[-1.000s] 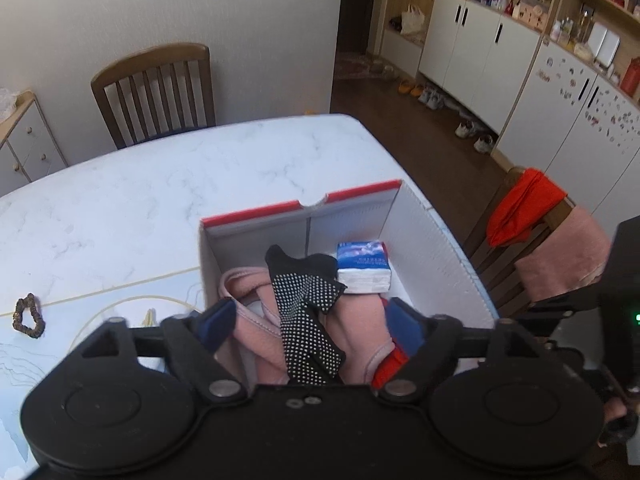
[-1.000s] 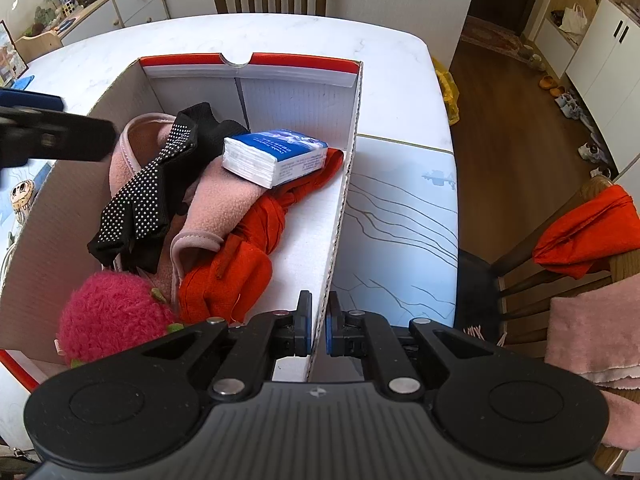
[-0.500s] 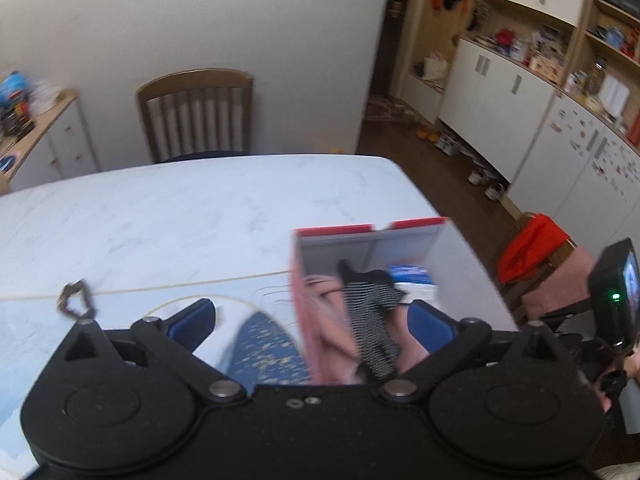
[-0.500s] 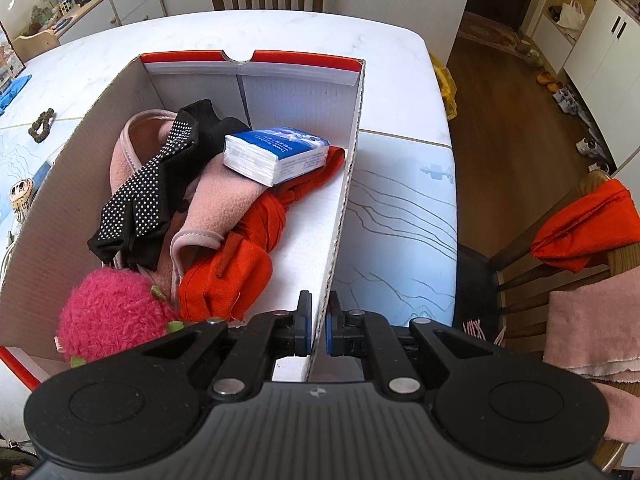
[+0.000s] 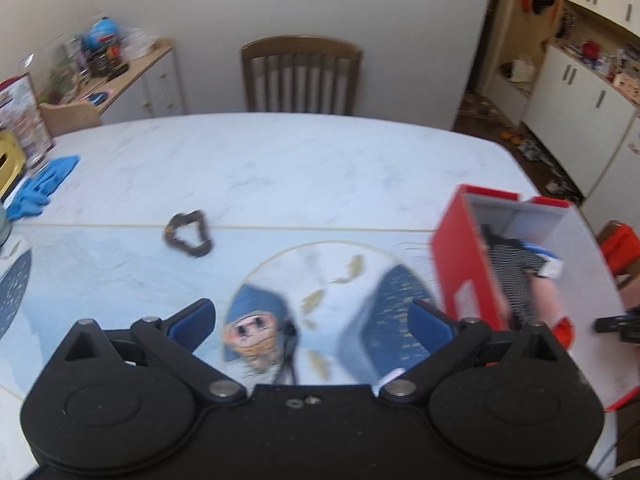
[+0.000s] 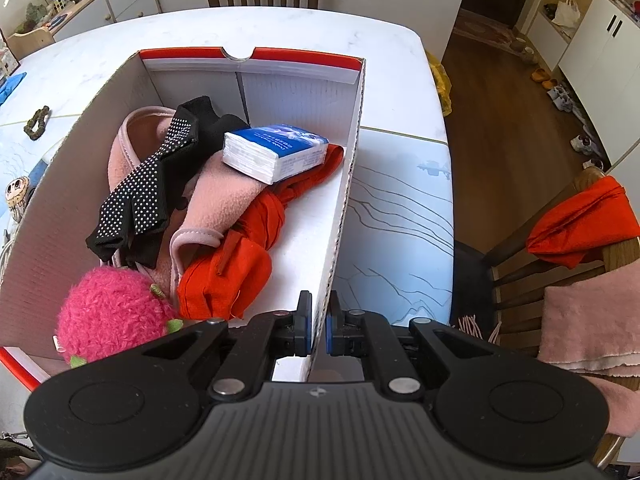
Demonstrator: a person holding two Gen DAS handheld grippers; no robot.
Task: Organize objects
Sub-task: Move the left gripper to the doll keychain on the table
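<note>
An open red-and-white cardboard box (image 6: 348, 184) holds a tissue pack (image 6: 276, 152), a black dotted sock (image 6: 148, 196), pink cloth (image 6: 216, 200), red cloth (image 6: 240, 268) and a pink plush ball (image 6: 108, 316). My right gripper (image 6: 318, 330) is shut on the near end of the box's right wall. My left gripper (image 5: 312, 320) hangs open and holds nothing, over the table to the left of the box (image 5: 460, 264). A small doll-face charm (image 5: 252, 332) lies between its fingers, lower down. A dark scrunchie (image 5: 188, 234) lies farther off on the table.
A blue cloth (image 5: 40, 184) lies at the table's far left. One wooden chair (image 5: 300, 76) stands behind the table. Another chair to the right, draped with red cloth (image 6: 580, 224) and pink cloth, stands close to the table edge. A sideboard (image 5: 132, 76) stands at the back left.
My left gripper has swung left, away from above the box to over the table mat, and its jaws have opened wider. The right gripper and the box have not moved.
</note>
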